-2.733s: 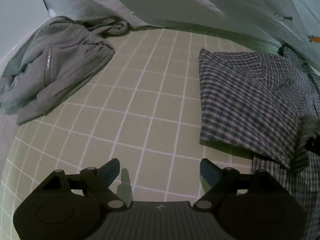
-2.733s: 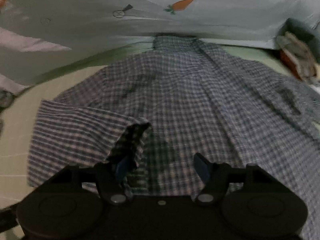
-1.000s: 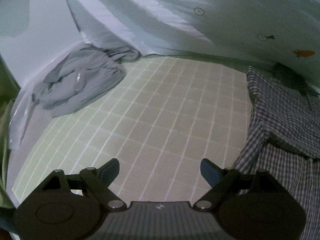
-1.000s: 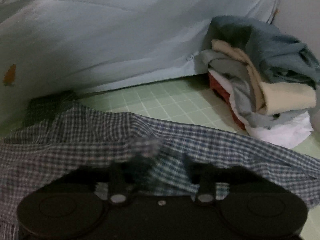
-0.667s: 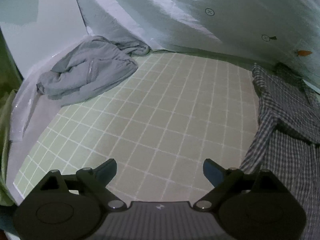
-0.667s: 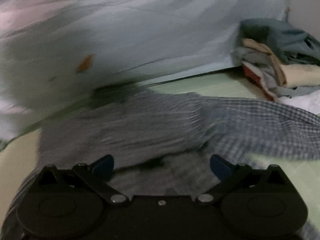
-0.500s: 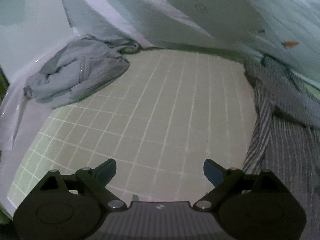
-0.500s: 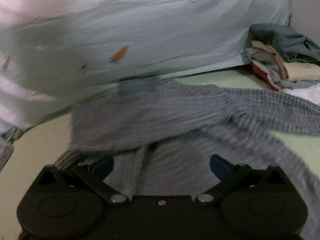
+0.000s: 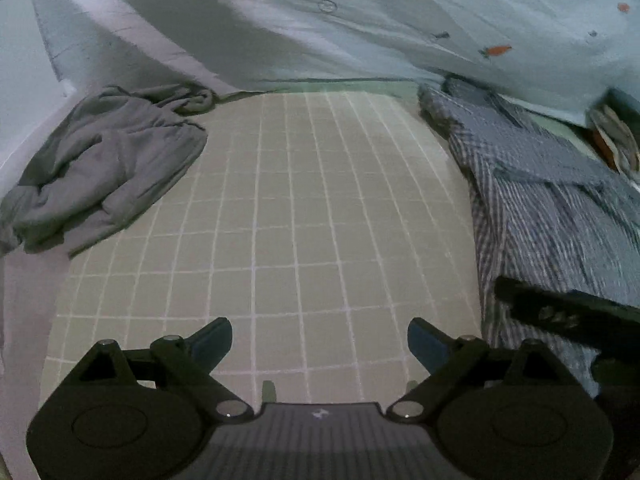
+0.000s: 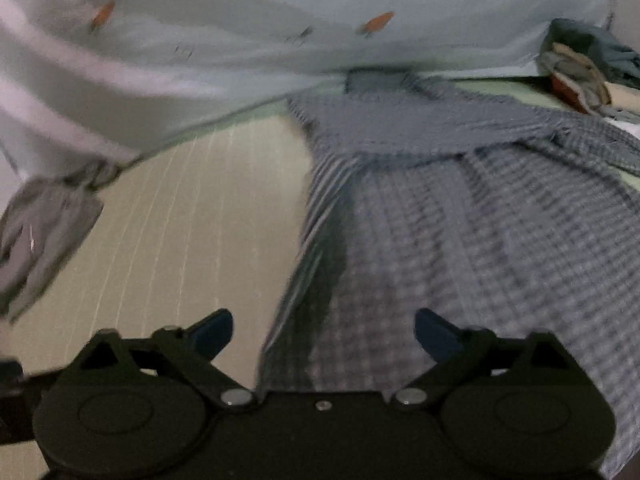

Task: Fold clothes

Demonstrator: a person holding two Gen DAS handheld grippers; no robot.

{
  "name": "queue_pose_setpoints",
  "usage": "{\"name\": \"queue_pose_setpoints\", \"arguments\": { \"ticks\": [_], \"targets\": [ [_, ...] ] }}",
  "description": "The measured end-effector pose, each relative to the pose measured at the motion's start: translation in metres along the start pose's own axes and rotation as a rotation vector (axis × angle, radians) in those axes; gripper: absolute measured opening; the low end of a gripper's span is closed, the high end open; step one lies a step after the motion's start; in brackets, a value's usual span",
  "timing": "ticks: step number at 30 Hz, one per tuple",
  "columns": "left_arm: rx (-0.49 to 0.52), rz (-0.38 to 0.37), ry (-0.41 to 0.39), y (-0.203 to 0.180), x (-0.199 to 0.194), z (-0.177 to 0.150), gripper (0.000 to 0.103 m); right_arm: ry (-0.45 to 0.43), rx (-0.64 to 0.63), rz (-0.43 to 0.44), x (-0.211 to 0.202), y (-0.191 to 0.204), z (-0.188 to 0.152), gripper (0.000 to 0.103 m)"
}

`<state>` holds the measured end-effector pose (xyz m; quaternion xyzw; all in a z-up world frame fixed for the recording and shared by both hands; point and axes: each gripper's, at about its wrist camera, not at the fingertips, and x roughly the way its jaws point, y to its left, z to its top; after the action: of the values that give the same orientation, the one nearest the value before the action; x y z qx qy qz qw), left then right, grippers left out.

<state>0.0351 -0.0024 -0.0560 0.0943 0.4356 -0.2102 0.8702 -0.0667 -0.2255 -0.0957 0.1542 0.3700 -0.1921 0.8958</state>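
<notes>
Now both the left gripper (image 9: 320, 340) and right gripper (image 10: 323, 334) gape wide, holding nothing; the plaid shirt (image 10: 460, 240) lies right, the grey garment (image 9: 108, 172) far left.

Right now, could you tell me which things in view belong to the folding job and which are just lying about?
Part of the job:
- checked shirt, spread on the grid-patterned mat
- right tool, open over the shirt's edge
- left tool, open over bare mat

Lying about:
- crumpled grey garment, apart from the shirt
- stack of folded clothes
- carrot-print sheet behind
</notes>
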Motion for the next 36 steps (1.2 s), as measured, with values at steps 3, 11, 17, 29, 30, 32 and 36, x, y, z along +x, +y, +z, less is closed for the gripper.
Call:
{"name": "queue_pose_setpoints", "arguments": {
  "ticks": [3,11,17,29,30,32,36],
  "targets": [
    [0.015,0.001,0.017,0.010,-0.002,-0.009,0.094,0.029,-0.009,0.006,0.005,0.009,-0.017,0.071],
    [-0.012,-0.017,0.022,0.022,-0.002,-0.008,0.094,0.028,0.037,0.073,-0.006,-0.010,-0.015,0.003],
    [0.008,-0.043,0.022,0.011,0.001,-0.007,0.094,-0.079,0.146,0.055,-0.044,-0.069,0.013,0.001],
    [-0.013,0.005,-0.007,-0.020,0.004,0.007,0.094,0.003,0.121,-0.107,-0.014,-0.176,0.015,0.003],
    [-0.022,0.014,-0.007,-0.025,0.005,0.008,0.094,0.021,0.105,-0.106,-0.009,-0.177,0.012,0.004],
    [-0.035,0.030,-0.004,-0.038,0.008,0.011,0.094,0.057,0.073,-0.105,-0.001,-0.180,0.007,0.007],
    [-0.079,0.064,0.000,-0.067,0.014,0.018,0.094,0.096,0.000,-0.063,0.005,-0.185,0.006,0.026]
  ]
}}
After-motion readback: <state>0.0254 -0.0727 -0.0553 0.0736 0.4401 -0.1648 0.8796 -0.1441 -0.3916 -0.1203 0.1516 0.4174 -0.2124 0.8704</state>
